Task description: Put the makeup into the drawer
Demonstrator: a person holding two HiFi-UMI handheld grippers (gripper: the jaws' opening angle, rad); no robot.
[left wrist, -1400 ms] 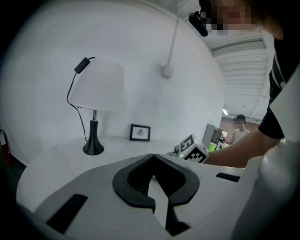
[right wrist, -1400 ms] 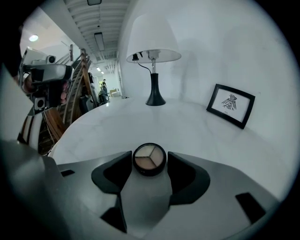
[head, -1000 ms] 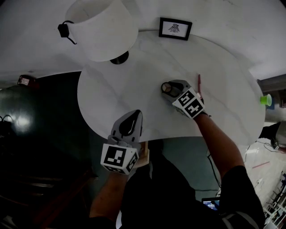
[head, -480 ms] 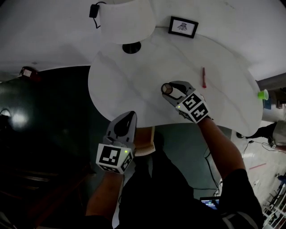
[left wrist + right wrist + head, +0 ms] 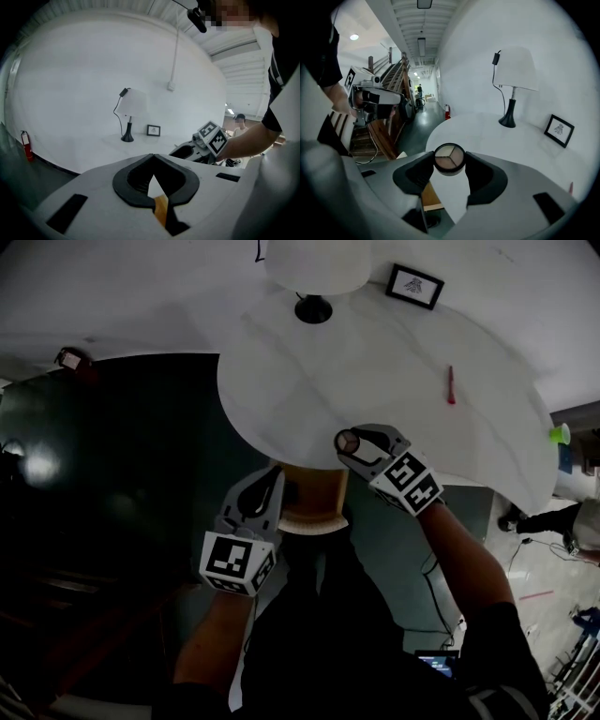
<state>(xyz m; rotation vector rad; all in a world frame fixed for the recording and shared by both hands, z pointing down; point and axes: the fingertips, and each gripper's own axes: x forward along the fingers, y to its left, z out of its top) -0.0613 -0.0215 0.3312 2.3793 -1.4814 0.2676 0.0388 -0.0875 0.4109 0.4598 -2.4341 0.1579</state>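
The round makeup compact [image 5: 449,158] is pinched between the pads of the right claw [image 5: 449,162], with its three shades facing up. It hangs over the near edge of the white table [image 5: 394,371]. Just below this claw and a little to its left, an open wooden drawer [image 5: 314,501] juts out from under the tabletop. The left claw [image 5: 152,157] hangs on the far side of the drawer, its tips pressed together with nothing between them. Out ahead of the right claw, a thin red stick [image 5: 451,385] lies on the table, well apart. Farther off stand a lamp [image 5: 314,263] and a small framed picture [image 5: 414,285].
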